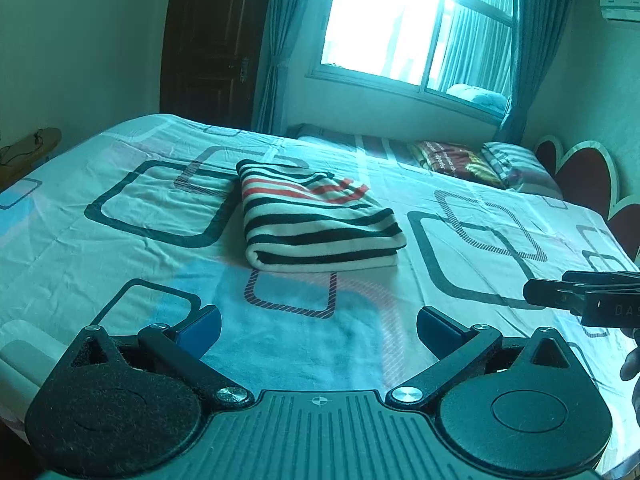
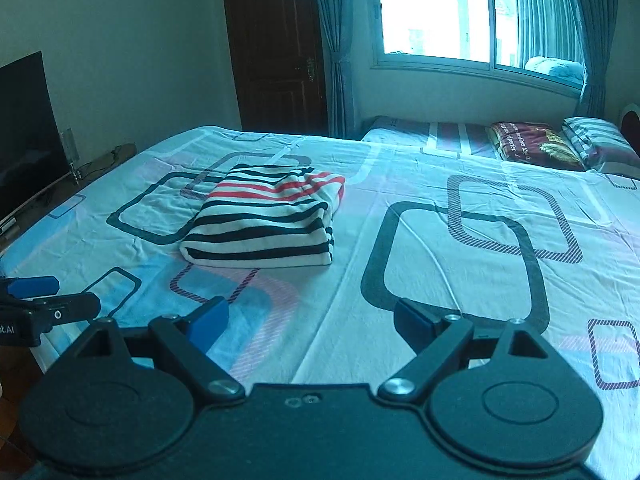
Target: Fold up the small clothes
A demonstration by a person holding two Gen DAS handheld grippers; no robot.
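A folded white garment with black and red stripes [image 1: 316,216] is seen lying flat on the pale bedsheet printed with dark rounded squares [image 1: 120,208]. It is folded into a thick rectangle, with the rounded fold edge facing the cameras and the red-striped part on the far upper layer. In the right wrist view the same garment [image 2: 264,224] is placed left of centre, its layered open edges turned to the right.

The left gripper [image 1: 318,326] is held above the near part of the sheet, well apart from the garment. Its two blue-padded fingers [image 1: 200,330] are spread wide, and nothing is seen between them.

The right gripper [image 2: 312,326] is likewise held over the near sheet, short of the garment. Its jaws are spread wide with only bare sheet between them. No cloth is touched by either tool.

Each gripper is caught at the edge of the other's view: the right at the right edge of the left view, the left at the left edge of the right view.

At the far side, a dark wooden door [image 2: 276,48], a bright window with teal curtains [image 2: 472,12], and patterned pillows [image 2: 536,150] are noted. A dark flat screen [image 2: 28,128] is seen by the left wall.
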